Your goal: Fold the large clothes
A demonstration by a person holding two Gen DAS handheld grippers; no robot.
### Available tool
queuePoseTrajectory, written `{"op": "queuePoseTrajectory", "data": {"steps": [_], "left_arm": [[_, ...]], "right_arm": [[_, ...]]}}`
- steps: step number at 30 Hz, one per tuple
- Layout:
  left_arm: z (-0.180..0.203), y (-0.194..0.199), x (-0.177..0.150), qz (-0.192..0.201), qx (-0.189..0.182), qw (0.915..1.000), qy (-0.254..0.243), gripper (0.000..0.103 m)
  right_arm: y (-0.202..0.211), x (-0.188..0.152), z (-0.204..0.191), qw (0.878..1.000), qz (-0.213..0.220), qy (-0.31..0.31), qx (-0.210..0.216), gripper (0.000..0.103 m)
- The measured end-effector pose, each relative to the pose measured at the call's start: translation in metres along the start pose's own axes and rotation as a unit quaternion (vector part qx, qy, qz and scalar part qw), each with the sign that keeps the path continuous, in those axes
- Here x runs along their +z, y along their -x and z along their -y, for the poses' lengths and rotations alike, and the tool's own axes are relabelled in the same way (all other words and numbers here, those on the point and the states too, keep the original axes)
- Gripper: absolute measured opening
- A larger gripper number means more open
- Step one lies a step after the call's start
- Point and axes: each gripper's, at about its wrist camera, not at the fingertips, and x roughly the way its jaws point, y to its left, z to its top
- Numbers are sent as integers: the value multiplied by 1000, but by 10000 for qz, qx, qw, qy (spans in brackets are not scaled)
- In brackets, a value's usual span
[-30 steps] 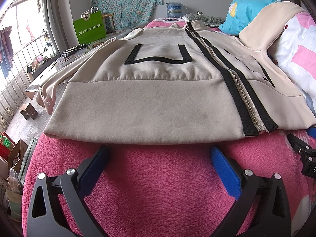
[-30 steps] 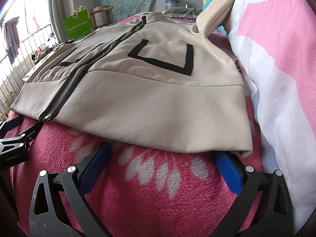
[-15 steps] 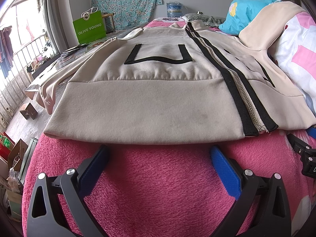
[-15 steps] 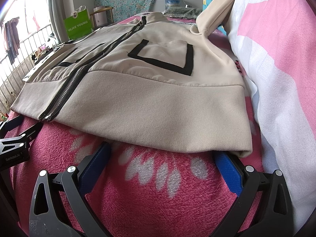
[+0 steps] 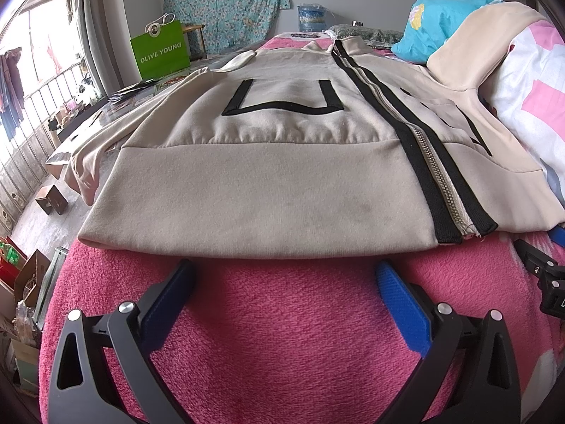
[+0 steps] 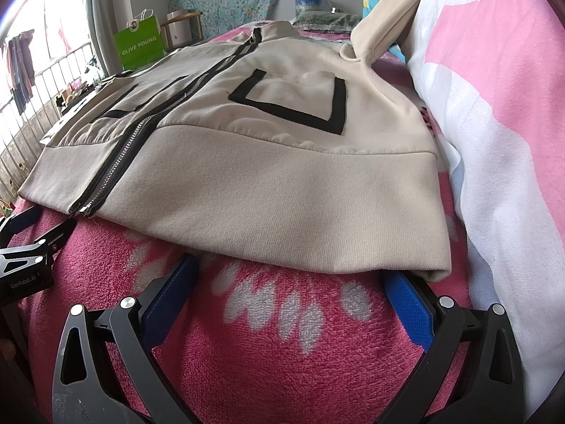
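A beige zip-up jacket [image 5: 268, 190] with black trim and black pocket outlines lies flat, front up, on a pink fleece blanket [image 5: 282, 335]. Its wide hem faces me. The left gripper [image 5: 282, 275] stands open just below the hem's left half, blue pads apart, holding nothing. The right gripper [image 6: 293, 275] is open at the hem's right half of the jacket [image 6: 268, 183], its fingertips tucked just under the hem edge. One sleeve [image 6: 381, 28] drapes up over the bedding on the right. The other sleeve [image 5: 88, 162] hangs off the bed's left side.
A white and pink duvet [image 6: 494, 123] is piled along the right side. A turquoise pillow [image 5: 434, 24] lies at the bed's far end. A green paper bag [image 5: 160, 53] stands on a low table to the left. Boxes [image 5: 21, 275] sit on the floor left of the bed.
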Motion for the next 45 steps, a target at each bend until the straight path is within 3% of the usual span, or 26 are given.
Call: {"op": "queuePoseTrajectory", "data": {"steps": [45], "left_arm": [[-1, 3, -3, 47, -24, 10000, 17, 99]], "right_arm": [[-1, 2, -1, 10000, -10, -26, 29, 98]]}}
